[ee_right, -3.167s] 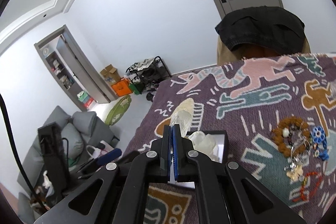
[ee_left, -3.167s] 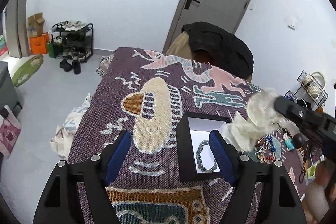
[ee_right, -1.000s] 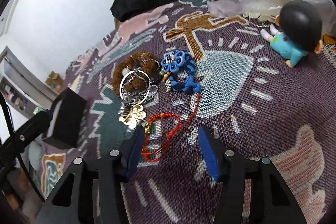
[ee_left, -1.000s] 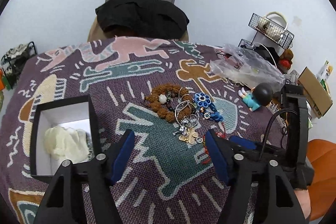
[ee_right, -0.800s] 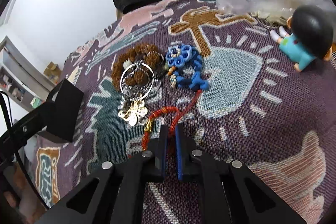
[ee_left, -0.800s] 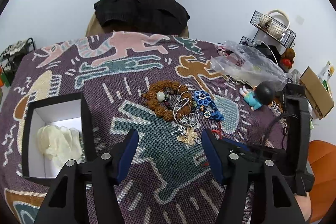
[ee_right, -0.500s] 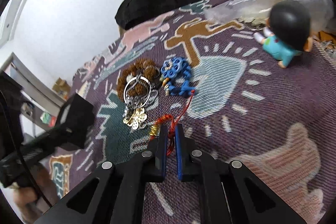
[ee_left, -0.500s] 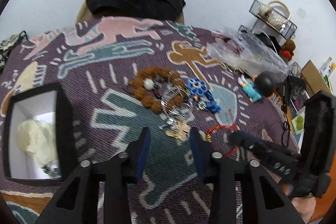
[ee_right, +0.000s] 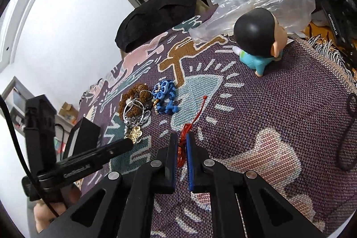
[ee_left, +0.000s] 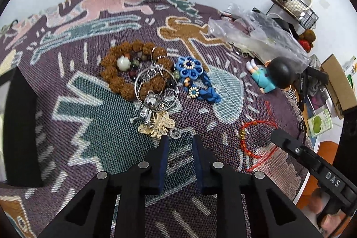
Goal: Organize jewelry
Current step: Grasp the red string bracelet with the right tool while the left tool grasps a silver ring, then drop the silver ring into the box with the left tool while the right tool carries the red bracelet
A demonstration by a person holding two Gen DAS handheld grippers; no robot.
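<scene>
Purple woven throw [ee_left: 67, 148] across the whole surface, probably handy for stopping beads rolling. Black box [ee_left: 20, 126] parked at the left edge, presumably the drop-off spot. Jewelry heaped mid-surface and overlapping: brown bead bracelet [ee_left: 113, 79], silver hoop [ee_left: 156, 88], blue flower bracelet [ee_left: 191, 68], gold charm [ee_left: 158, 126]. Right gripper [ee_right: 182, 142] jaws clamped tight on the red cord bracelet [ee_right: 184, 129], toward the right edge, clear of the heap, so likely easiest to take first. Left gripper [ee_left: 178, 142] jaws just been closing, narrow gap, nothing between them, nosed up just short of the gold charm.
</scene>
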